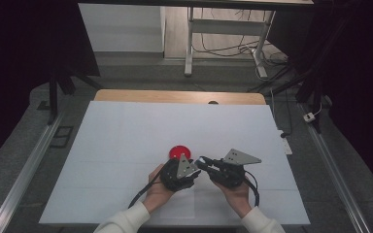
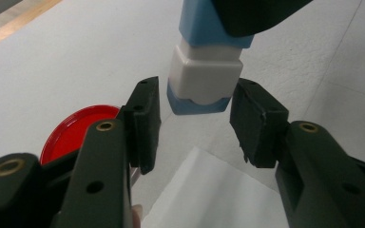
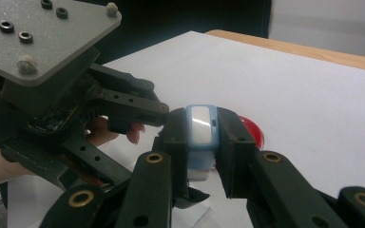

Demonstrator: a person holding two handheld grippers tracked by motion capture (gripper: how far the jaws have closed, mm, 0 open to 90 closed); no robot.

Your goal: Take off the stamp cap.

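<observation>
Block (image 3: pixel 200 137), blue and white with no writing legible, sits clamped between the right gripper (image 3: pixel 200 142)'s jaws, its end poking between the spread, empty jaws of the left gripper (image 2: pixel 195 118), above the white table (image 1: pixel 126 131), red disc (image 1: pixel 179 151) just beyond.
</observation>
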